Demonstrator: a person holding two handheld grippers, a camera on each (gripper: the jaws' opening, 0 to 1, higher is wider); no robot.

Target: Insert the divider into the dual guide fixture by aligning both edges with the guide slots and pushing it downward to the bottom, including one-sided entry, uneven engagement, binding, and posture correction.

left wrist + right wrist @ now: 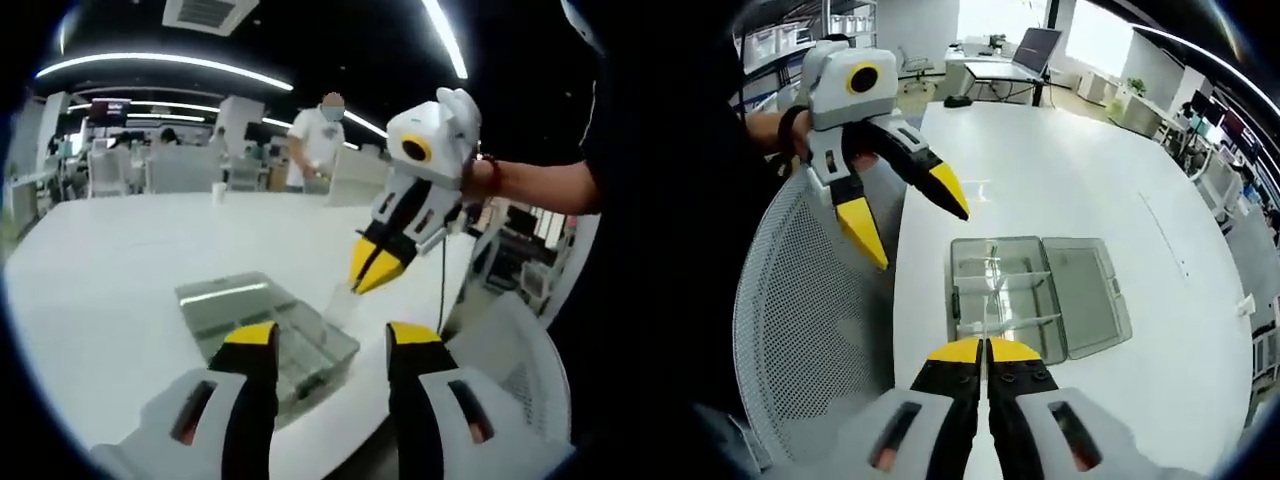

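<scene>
The guide fixture is a clear plastic box (1002, 292) on the white table (1060, 170), with its lid (1087, 296) lying flat beside it and clear partitions inside. My right gripper (985, 350) is shut on a thin clear divider (987, 318) and holds it just above the box's near edge. From the left gripper view, the right gripper (372, 278) hangs over the box (270, 335) with the divider (340, 305) pointing down from its tips. My left gripper (332, 338) is open and holds nothing. It hovers off the table's side (915, 230), apart from the box.
A white mesh chair (805, 320) stands against the table edge beside the box, under the left gripper. Across the table a person (318, 140) stands far off. More desks and chairs (120, 165) line the background.
</scene>
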